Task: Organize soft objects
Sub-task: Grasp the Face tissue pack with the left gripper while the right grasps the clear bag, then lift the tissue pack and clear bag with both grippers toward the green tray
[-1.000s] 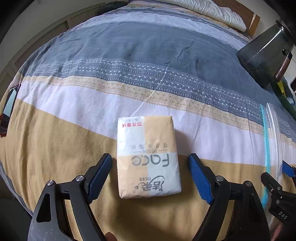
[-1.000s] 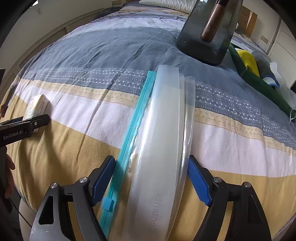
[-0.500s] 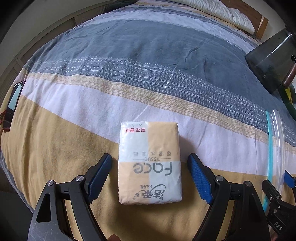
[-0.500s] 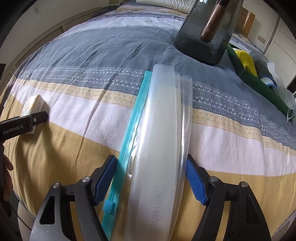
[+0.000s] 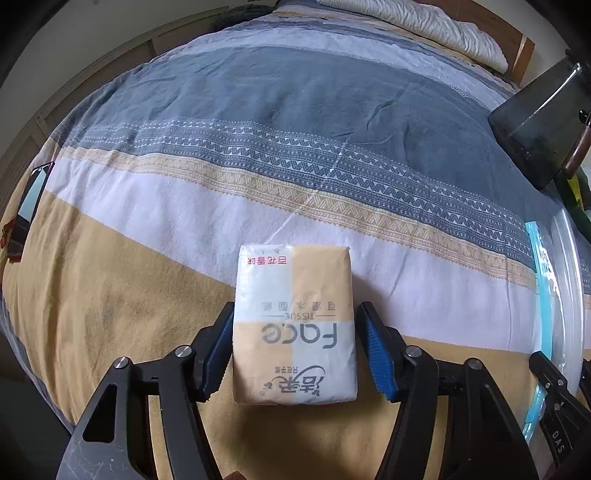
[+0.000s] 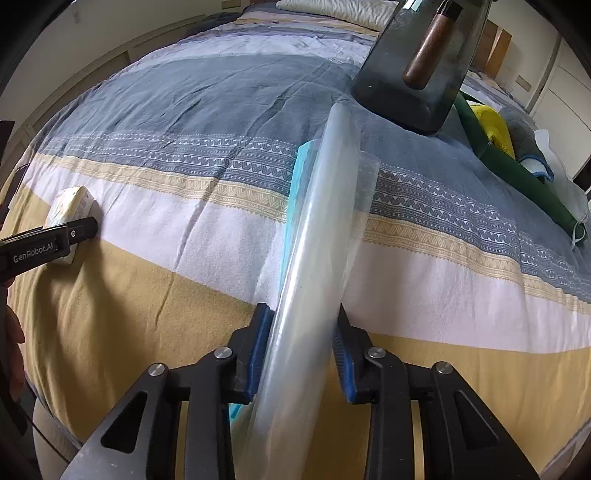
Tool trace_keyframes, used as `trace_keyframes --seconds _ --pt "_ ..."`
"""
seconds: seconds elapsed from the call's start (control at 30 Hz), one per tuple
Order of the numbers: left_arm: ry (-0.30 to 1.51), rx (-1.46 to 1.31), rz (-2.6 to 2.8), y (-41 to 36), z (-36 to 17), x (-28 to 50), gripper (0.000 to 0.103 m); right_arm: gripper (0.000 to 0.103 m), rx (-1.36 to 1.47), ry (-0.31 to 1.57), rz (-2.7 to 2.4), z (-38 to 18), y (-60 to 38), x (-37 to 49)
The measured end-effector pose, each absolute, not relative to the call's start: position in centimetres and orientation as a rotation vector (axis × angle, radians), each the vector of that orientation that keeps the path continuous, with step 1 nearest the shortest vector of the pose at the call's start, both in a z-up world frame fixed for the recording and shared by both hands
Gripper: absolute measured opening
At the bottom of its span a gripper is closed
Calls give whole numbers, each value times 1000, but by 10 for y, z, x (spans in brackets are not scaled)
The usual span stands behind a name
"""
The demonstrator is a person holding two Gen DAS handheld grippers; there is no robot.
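Observation:
A soft tissue pack (image 5: 293, 325), white and tan with "Face" print, lies on the striped bed cover. My left gripper (image 5: 295, 347) has closed on its two long sides, blue pads touching it. The pack also shows at the far left of the right wrist view (image 6: 70, 205), behind the left gripper's finger (image 6: 48, 245). My right gripper (image 6: 301, 350) is shut on a clear zip bag (image 6: 314, 266) with a teal zipper strip, held on edge above the bed. The bag also shows in the left wrist view (image 5: 554, 280).
A dark smoked container with a brown wooden handle (image 6: 417, 62) stands on the bed behind the bag. A green bag with yellow and grey cloths (image 6: 506, 144) lies at the right. A phone (image 5: 26, 206) lies at the bed's left edge. Pillows (image 5: 424, 26) are at the head.
Both grippers have closed: the left from wide open onto the tissue pack, the right from wide open onto the zip bag. The bag now stands more upright and tilted.

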State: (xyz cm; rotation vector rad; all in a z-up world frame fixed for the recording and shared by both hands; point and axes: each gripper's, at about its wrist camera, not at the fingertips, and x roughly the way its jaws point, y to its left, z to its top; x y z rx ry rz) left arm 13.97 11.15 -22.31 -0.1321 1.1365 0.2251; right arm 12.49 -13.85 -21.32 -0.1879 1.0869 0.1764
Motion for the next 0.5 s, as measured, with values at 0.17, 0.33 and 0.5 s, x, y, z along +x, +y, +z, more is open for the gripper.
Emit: trace_keyframes --seconds 0.17,0.33,0.5 --pt "1127 -108 223 108 -222 139 47 17 -191 1087 182 -212 -139 125" --pt "1120 -109 211 106 -220 138 46 8 -195 1084 193 -211 -138 124" --pt "1114 -106 201 103 -216 136 46 4 -189 1076 205 -208 -140 123"
